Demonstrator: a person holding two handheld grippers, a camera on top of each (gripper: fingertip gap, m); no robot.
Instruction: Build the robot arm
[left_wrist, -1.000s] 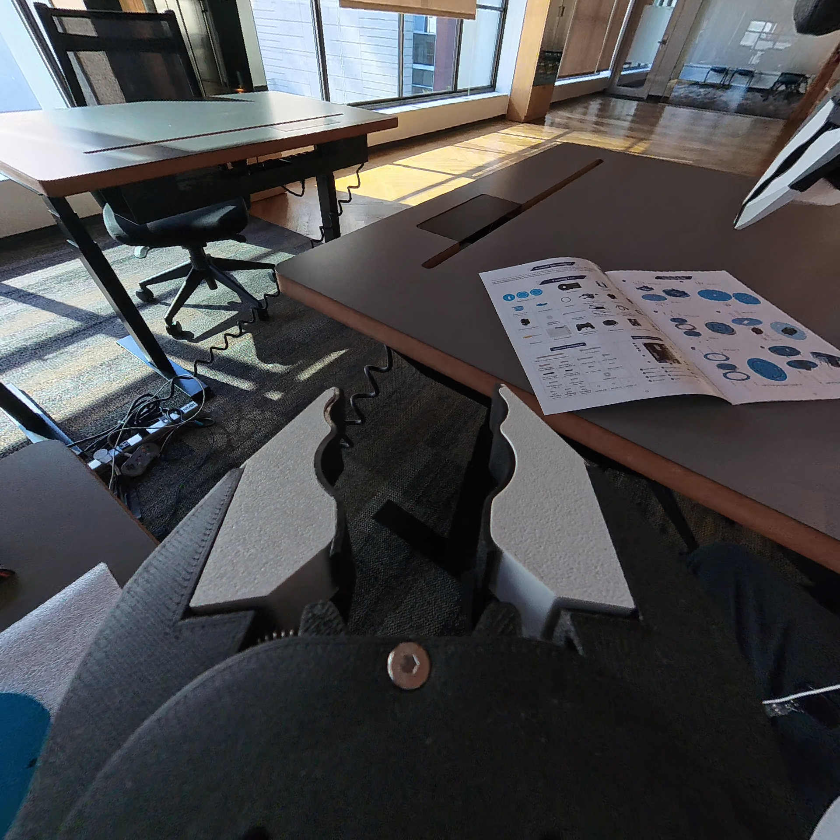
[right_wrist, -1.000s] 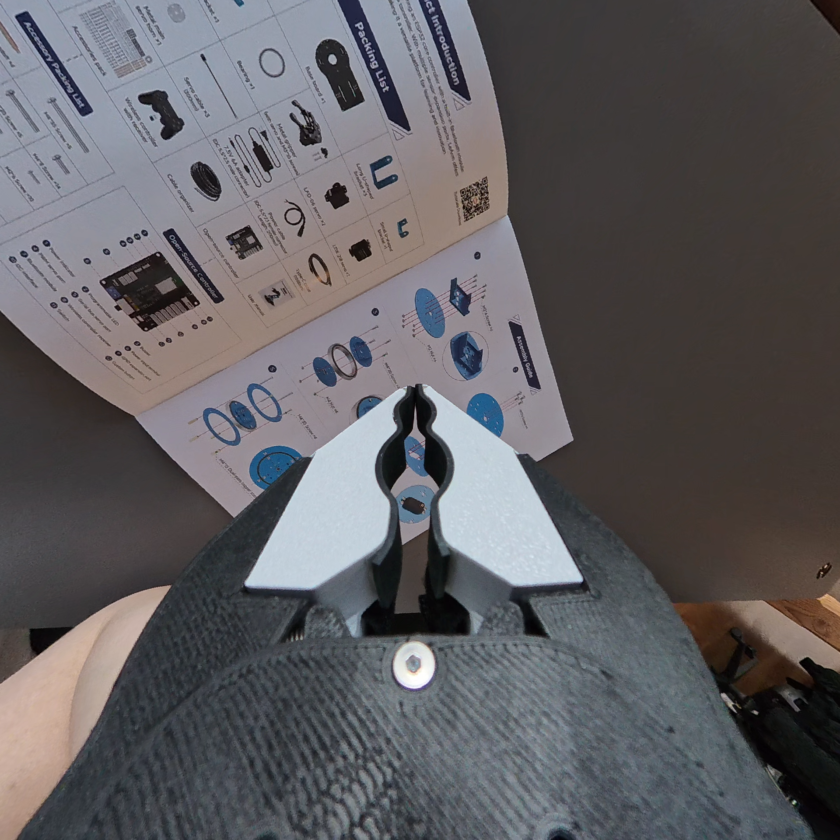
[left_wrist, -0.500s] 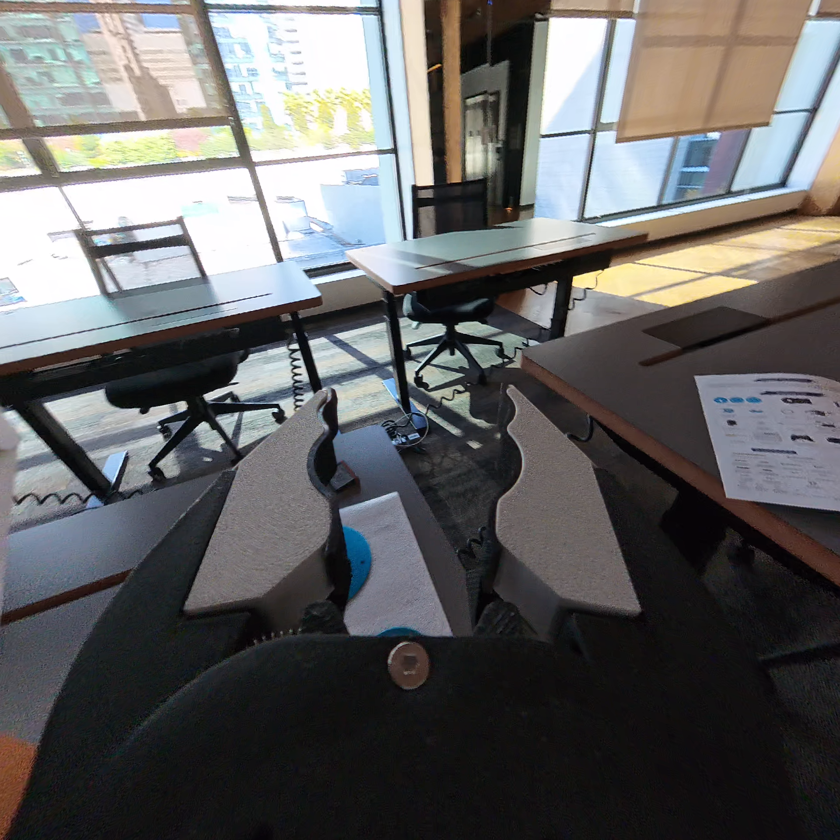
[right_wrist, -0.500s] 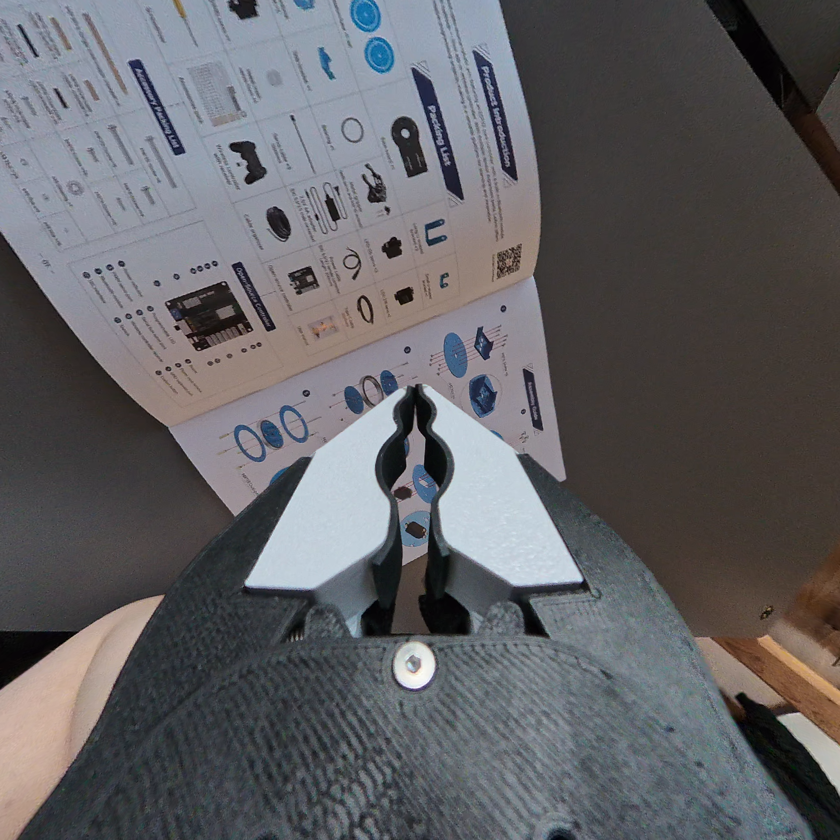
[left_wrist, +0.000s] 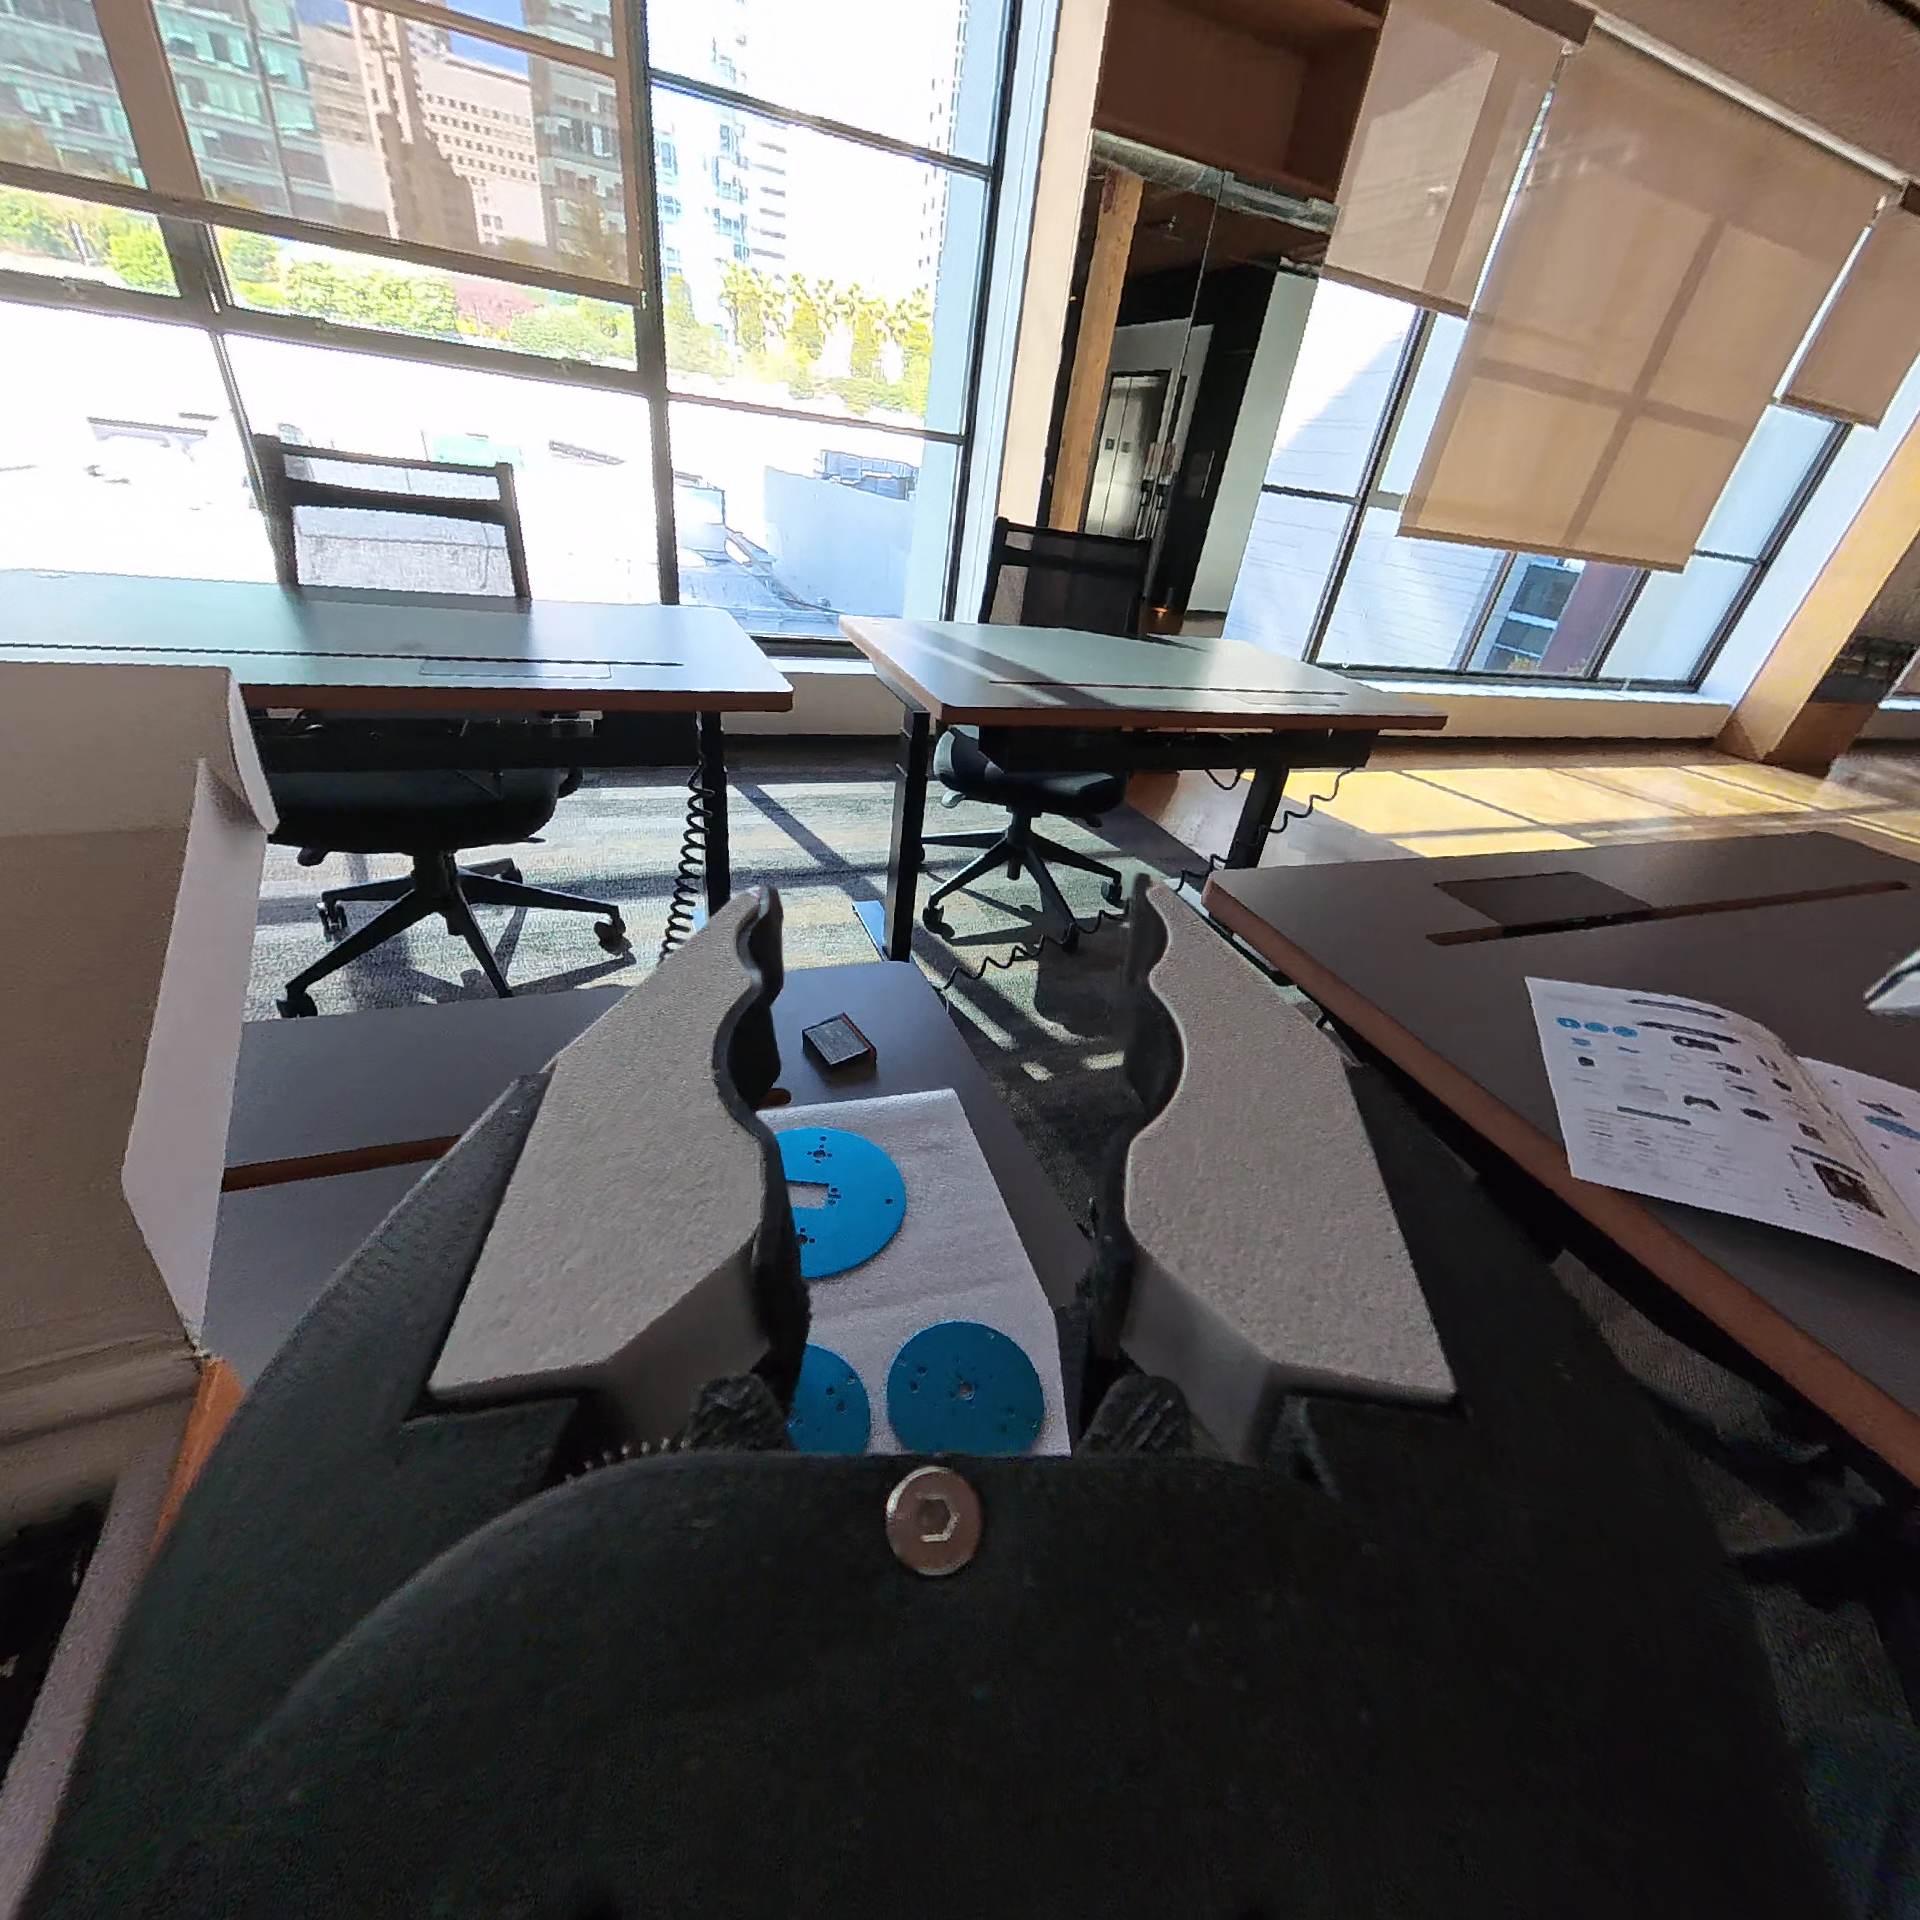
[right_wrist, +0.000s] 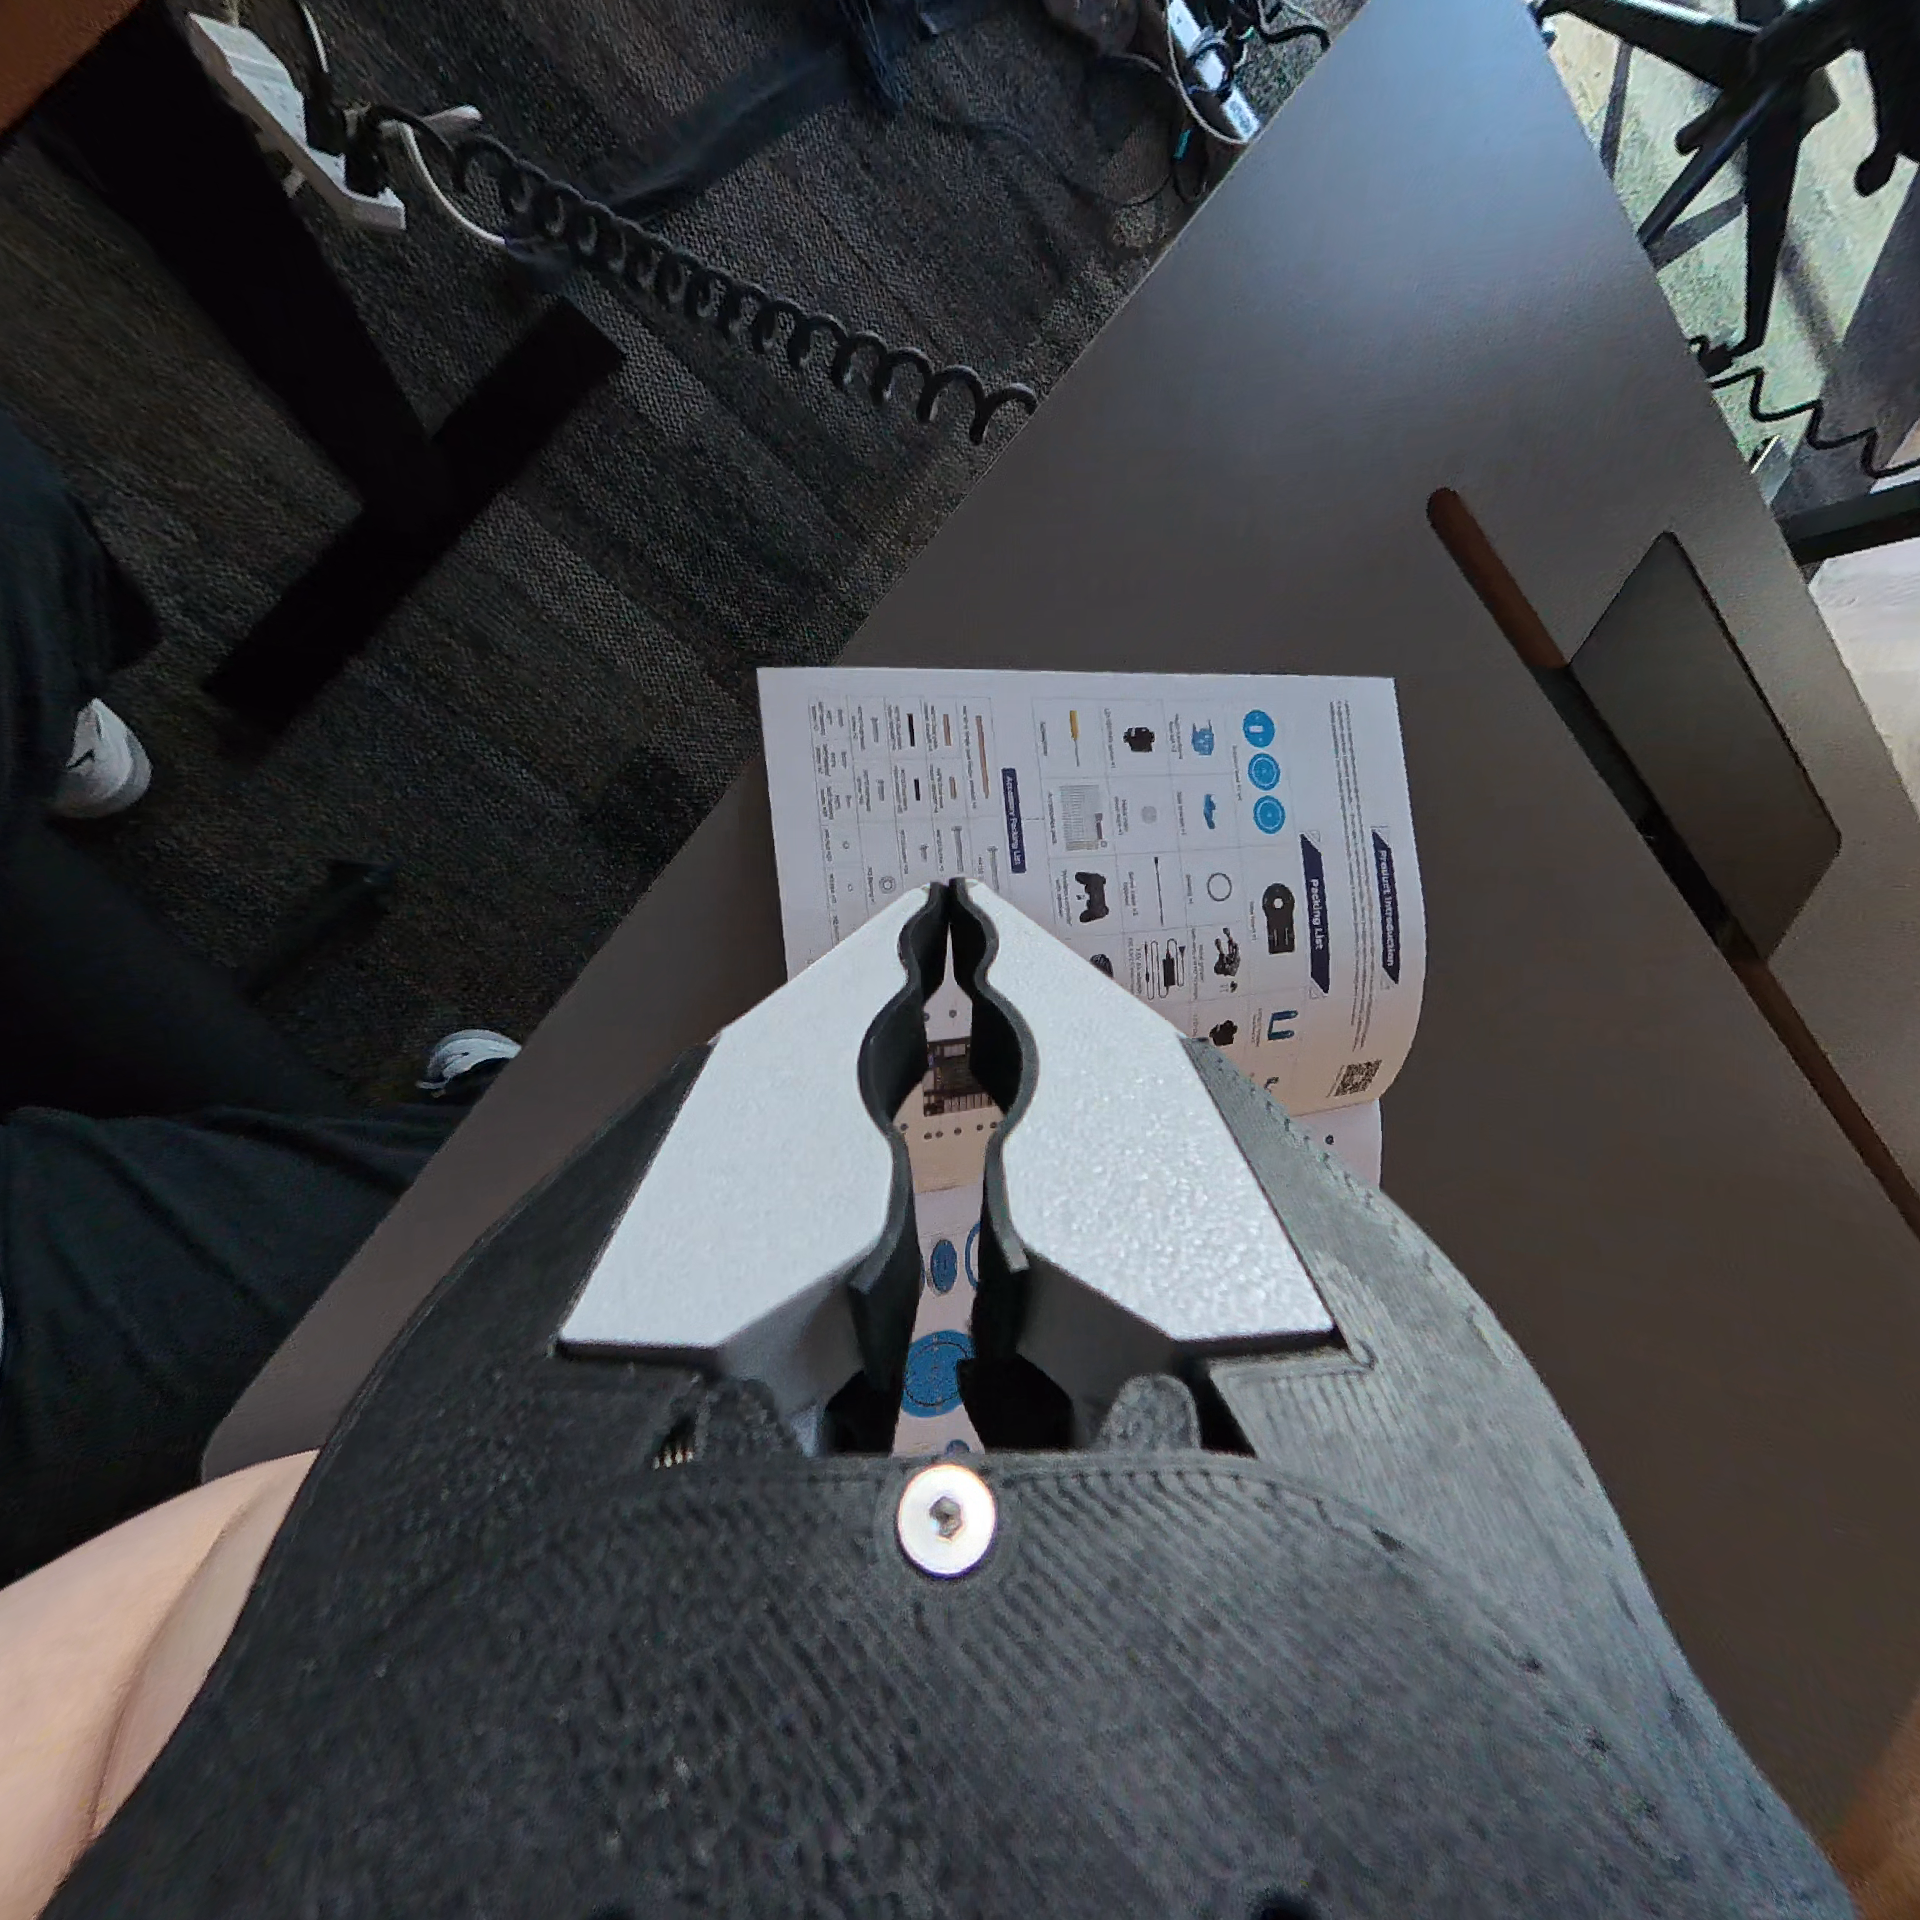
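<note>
Left gripper (left_wrist: 951, 940), jaws apart, empty, above blue discs (left_wrist: 961, 1387) on foam at 6 o'clock; right gripper (right_wrist: 951, 896), closed, empty, over open booklet (right_wrist: 1195, 831).

- The open booklet (right_wrist: 1091, 831) on the grey tabletop (right_wrist: 1558, 1299), below my right gripper (right_wrist: 951, 888), carries the only print I can see: small black captions in a grid of part pictures.
- Its headings sit in dark-blue banners (right_wrist: 1387, 914), sideways from my view.
- A square scan code (right_wrist: 1359, 1077) is printed near the fold.
- In my left wrist view those pages are too small to read.
</note>
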